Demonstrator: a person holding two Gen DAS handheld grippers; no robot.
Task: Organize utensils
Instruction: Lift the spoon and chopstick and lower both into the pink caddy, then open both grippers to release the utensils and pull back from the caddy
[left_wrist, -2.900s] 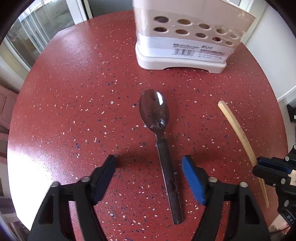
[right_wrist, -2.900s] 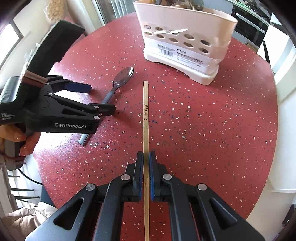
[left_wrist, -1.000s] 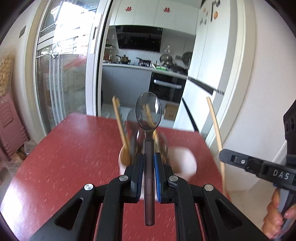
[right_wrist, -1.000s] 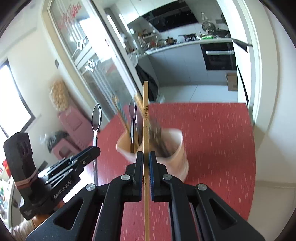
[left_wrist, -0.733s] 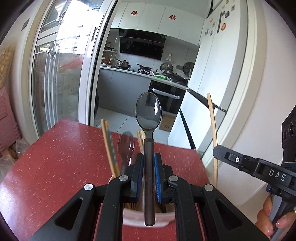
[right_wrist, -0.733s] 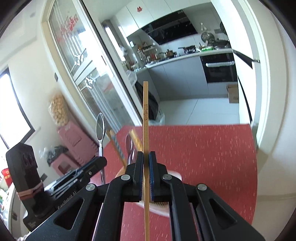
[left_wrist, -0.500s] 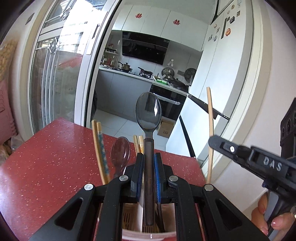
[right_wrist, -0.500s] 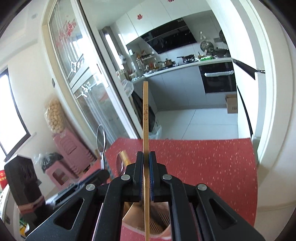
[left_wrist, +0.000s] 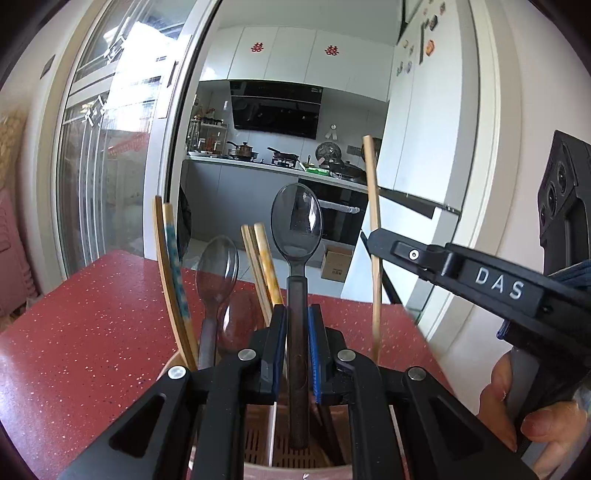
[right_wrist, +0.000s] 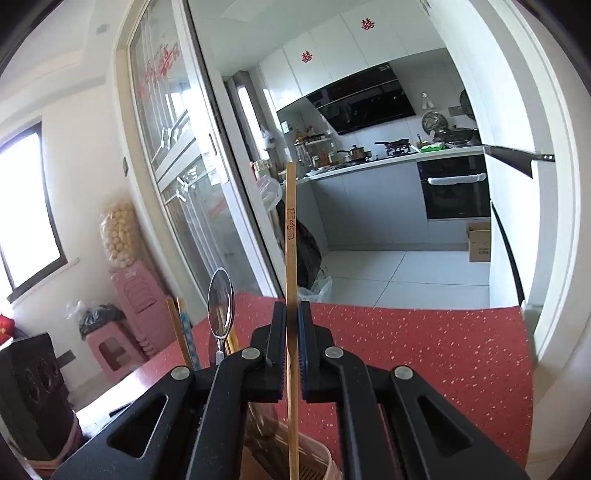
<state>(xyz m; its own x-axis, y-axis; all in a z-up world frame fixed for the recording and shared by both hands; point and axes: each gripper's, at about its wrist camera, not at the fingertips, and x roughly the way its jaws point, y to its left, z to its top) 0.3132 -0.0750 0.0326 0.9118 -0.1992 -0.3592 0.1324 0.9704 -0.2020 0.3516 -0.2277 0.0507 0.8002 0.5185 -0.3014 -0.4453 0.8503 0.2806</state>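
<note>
Both items gripped, neither released: left gripper (left_wrist: 294, 352) clamps spoon (left_wrist: 296, 236), right gripper (right_wrist: 291, 347) clamps chopstick (right_wrist: 291, 236), over holder (left_wrist: 258, 443) at frame bottom.

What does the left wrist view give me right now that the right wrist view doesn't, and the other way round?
Only the left wrist view: the left gripper clamped on the dark translucent plastic spoon, its handle end over the slotted floor and white divider of the pinkish-beige utensil holder, plus a hand on the other gripper.

Only the right wrist view: the right gripper shut on the pale bamboo chopstick, the pink plastic stool.

Both: spoon, chopstick, holder, red speckled table.
</note>
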